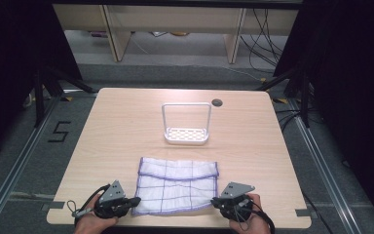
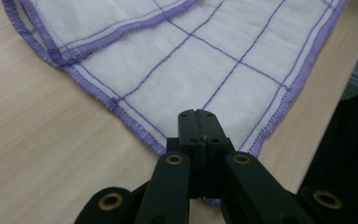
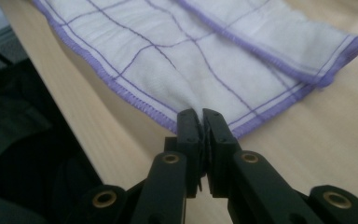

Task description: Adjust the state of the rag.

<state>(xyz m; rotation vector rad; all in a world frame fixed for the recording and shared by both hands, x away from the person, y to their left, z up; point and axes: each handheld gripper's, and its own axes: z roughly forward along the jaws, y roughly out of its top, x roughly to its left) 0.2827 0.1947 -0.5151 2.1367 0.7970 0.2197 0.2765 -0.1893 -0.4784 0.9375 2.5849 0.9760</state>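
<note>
Both hands lie low at the cloth [image 1: 177,185], one at each near corner. Left gripper [image 1: 135,201] and right gripper [image 1: 215,201] point inward, jaws clenched on those corners.

One folded white cloth [image 1: 177,186] with purple grid; one white rack [image 1: 185,124]; two grippers, left [image 1: 135,201] and right [image 1: 215,201]; one table [image 1: 126,122]

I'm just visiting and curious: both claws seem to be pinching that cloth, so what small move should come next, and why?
Probably lift both corners together, just off the table. The left claw and right claw are each shut on a near corner of the white cloth with purple grid lines, which lies folded and flat; an even lift should keep it from bunching.
</note>
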